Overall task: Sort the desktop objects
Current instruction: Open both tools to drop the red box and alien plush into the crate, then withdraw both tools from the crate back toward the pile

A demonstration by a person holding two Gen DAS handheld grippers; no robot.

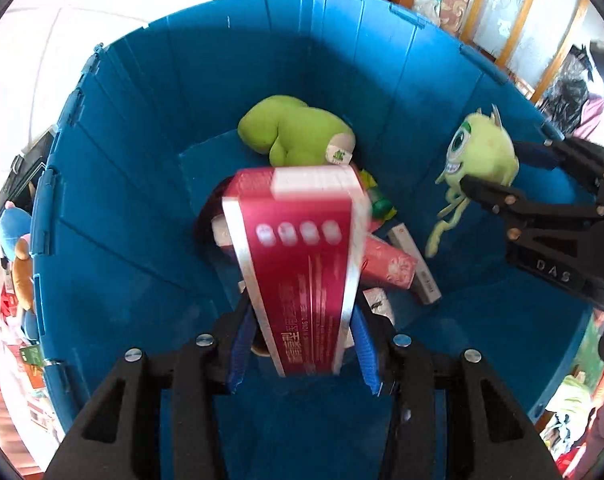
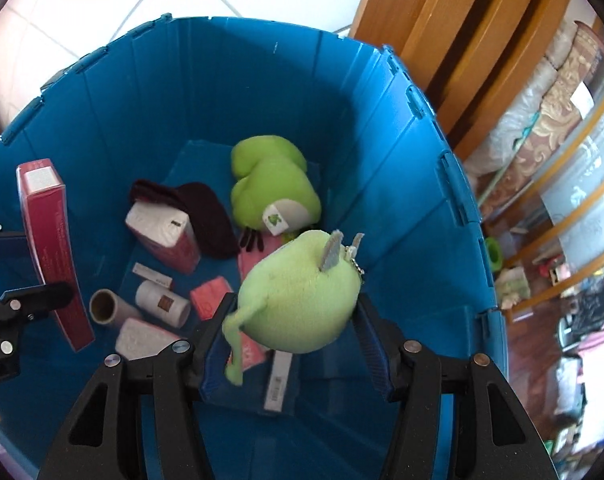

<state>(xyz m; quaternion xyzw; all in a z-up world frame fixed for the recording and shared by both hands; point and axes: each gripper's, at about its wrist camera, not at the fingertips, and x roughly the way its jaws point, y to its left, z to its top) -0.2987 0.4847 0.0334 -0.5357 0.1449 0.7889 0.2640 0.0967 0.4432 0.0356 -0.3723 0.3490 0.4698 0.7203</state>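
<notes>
From the left wrist camera, the left gripper point(image 1: 302, 354) holds a tall red box point(image 1: 302, 264) between its blue pads. The box stands up and leans a little over a big blue bin point(image 1: 113, 208). It blocks much of the bin's floor. Behind it, deep in the bin, lies a fat green plush toy point(image 1: 293, 134). To the right of the box lie a pink pack point(image 1: 388, 266) and a thin white box point(image 1: 416, 264), near each other. On the right side the right gripper point(image 1: 498, 168) comes in, holding a one-eyed green monster toy point(image 1: 480, 154) above the bin. Its thin legs hang down. Outside the bin on the left, more toys and a dark thing show, but they are too small to tell.

From the right wrist camera, the right gripper point(image 2: 297, 336) squeezes the one-eyed green monster toy point(image 2: 302, 300) between its pads. We see the toy's back and its two small grey horns. It covers some of the bin's floor. The blue bin point(image 2: 382, 160) lies below. In it are the fat green plush toy point(image 2: 271, 192), a dark red cloth point(image 2: 205, 208), a white and pink tissue pack point(image 2: 161, 232), a white bottle point(image 2: 161, 300), a paper roll point(image 2: 105, 308) and a pink pack point(image 2: 211, 294). At the left, the left gripper point(image 2: 25, 268) holds the tall red box point(image 2: 47, 248) upright inside the bin. Past the bin are white floor tiles point(image 2: 81, 8) and wooden furniture point(image 2: 454, 40).
</notes>
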